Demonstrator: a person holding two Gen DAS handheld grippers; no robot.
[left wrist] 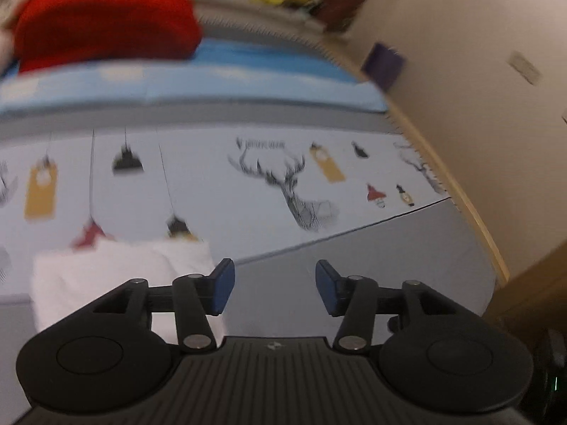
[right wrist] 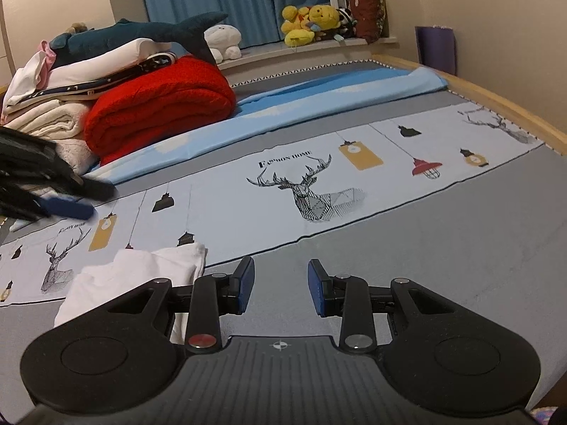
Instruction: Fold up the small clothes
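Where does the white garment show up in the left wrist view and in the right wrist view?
Left wrist: white garment lies lower left on the bed, partly behind the left tongs.
Right wrist: white garment lies lower left, partly behind the right tongs.
Shared landmark: the deer print on the sheet, up and to the right of the garment in both views.

Counting what is lying on the bed and the ledge behind it

One small folded white cloth garment [right wrist: 141, 276] is lying at the near edge, one thick folded red knitted blanket [right wrist: 159, 106] is sitting farther back, one dark blue plush shark [right wrist: 141, 35] is resting on the cloth pile, one white round plush toy [right wrist: 223, 40] is sitting on the ledge, and two black two-finger grippers are showing, the left gripper [left wrist: 274, 285] and the right gripper [right wrist: 281, 285].
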